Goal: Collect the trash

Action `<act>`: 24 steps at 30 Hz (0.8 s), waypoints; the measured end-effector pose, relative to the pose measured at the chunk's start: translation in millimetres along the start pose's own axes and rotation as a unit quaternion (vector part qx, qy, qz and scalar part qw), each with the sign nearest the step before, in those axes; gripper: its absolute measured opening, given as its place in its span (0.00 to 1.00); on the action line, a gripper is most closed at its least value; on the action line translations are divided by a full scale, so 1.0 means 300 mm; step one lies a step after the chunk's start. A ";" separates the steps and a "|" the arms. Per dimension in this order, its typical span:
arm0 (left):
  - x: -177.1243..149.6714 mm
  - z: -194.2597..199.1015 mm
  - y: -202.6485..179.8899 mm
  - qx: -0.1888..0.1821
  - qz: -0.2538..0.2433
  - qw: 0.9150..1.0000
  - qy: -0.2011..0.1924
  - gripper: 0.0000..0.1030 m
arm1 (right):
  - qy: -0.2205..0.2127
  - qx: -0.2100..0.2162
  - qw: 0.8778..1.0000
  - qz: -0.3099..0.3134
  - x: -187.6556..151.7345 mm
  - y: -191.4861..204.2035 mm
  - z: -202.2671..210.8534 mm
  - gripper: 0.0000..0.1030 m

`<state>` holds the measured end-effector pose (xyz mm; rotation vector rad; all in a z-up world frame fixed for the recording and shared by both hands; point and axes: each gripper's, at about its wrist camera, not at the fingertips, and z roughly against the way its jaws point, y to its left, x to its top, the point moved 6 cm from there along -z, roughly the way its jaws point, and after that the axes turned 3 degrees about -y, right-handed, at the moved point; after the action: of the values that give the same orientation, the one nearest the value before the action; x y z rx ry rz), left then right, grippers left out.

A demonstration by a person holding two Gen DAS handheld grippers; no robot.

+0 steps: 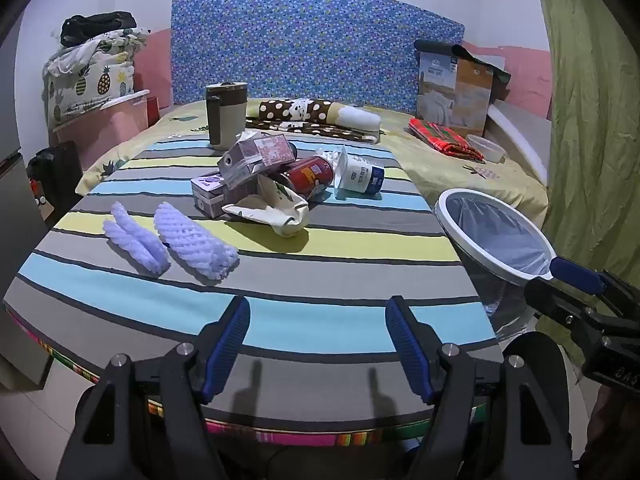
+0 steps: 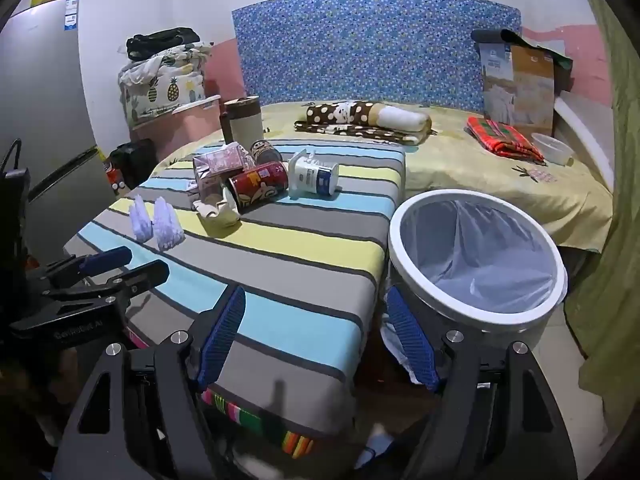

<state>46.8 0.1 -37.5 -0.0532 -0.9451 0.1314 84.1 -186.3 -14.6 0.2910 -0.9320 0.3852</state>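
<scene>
Both spread, gripping nothing: left gripper (image 1: 318, 344) and right gripper (image 2: 316, 340) above striped table (image 1: 280, 280). Trash pile (image 1: 280, 176) mid-table; lined bin (image 2: 476, 256) at right edge, handy for drops.

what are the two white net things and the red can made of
White net sleeves: seemingly soft foam mesh, matte, judging by the puffy woven lattice. Red can: probably thin metal with a glossy printed wrap, going by its sheen, though coated card can't be ruled out.

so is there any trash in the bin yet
No, the bin shows only its bare liner in the right wrist view, and the trash lies on the striped table.
</scene>
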 end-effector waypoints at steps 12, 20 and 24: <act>0.010 0.009 -0.017 -0.002 -0.003 1.000 -0.009 0.70 | -0.009 -0.004 1.000 -0.004 0.009 -0.004 0.014 0.72; 0.010 0.021 -0.022 -0.001 -0.005 1.000 -0.009 0.70 | -0.004 -0.005 1.000 -0.005 0.004 -0.006 0.009 0.72; 0.010 0.023 -0.023 -0.001 -0.006 1.000 -0.008 0.70 | 0.000 -0.003 1.000 -0.008 0.000 -0.010 0.004 0.72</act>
<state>43.7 -6.3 -30.3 -0.0482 -0.9619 0.1210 84.5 -189.5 -14.0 0.2924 -0.9312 0.3680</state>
